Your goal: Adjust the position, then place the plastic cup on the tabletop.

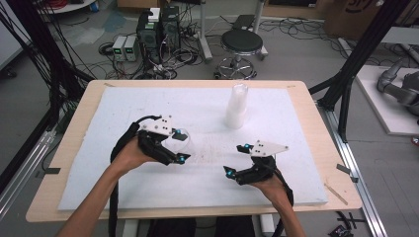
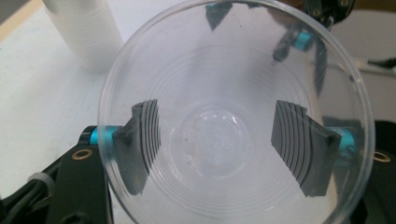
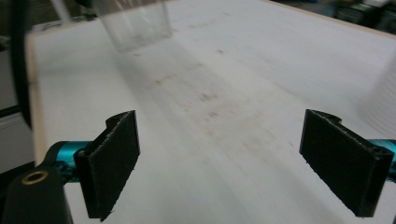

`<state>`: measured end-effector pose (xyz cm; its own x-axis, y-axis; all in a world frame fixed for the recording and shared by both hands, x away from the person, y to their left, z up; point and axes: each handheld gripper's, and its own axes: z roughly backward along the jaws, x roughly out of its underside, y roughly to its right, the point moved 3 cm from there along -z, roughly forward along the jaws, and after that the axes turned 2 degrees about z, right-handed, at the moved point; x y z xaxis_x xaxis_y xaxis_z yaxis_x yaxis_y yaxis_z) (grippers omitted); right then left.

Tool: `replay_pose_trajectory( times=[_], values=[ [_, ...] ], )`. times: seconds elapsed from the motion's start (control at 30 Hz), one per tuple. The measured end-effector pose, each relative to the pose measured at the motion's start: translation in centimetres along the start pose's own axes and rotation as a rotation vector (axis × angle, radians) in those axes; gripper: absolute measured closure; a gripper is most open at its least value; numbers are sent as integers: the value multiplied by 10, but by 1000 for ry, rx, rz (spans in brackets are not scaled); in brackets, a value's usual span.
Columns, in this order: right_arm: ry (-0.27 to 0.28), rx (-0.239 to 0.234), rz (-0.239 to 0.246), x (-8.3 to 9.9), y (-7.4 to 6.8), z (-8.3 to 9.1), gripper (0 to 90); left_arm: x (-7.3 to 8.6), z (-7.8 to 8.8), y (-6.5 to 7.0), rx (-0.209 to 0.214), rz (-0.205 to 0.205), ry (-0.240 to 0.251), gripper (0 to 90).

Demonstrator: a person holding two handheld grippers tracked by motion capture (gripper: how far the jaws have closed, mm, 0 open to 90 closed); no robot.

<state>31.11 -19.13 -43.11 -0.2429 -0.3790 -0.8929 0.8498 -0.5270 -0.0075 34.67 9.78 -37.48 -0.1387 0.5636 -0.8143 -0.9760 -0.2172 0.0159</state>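
A white foam board [image 1: 148, 187] covers the table [image 1: 44, 197]. A stack of cups [image 1: 236, 106] stands upper centre. Left of centre, the left gripper [image 1: 182, 146] clamps a clear plastic cup [image 1: 179, 141]; lower right, the right gripper [image 1: 236, 159] gapes wide, empty.

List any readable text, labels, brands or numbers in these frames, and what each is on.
No text can be read.
Clear plastic cup, held in the left gripper: a faint embossed mark on its base, too blurred to read.
Brown cardboard box on the floor at top right: a dark printed mark, cut off and illegible.
Stack of white plastic cups, white foam board, right gripper: no markings visible.
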Motion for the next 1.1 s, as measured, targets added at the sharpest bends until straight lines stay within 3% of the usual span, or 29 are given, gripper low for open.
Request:
replay_pose_trajectory(
  times=[0.17, 0.2, 0.37, 0.5, 1.1],
  values=[
    [-31, 135, -83, 19, 14, 10, 122, -11, -2, -12, 14, -23, -143, 324],
    [-31, 170, -94, 25, 17, 12, 122, -12, -2, -13, 15, -19, -159, 324],
    [-38, 242, -145, 43, 29, 16, 122, -17, -4, -20, 30, -13, -226, 324],
    [-44, 251, -163, 49, 33, 15, 122, -17, -3, -21, 27, -9, -229, 324],
    [-52, 241, -161, 49, 32, 14, 122, -16, -4, -21, 13, -8, -238, 325]
  ],
)
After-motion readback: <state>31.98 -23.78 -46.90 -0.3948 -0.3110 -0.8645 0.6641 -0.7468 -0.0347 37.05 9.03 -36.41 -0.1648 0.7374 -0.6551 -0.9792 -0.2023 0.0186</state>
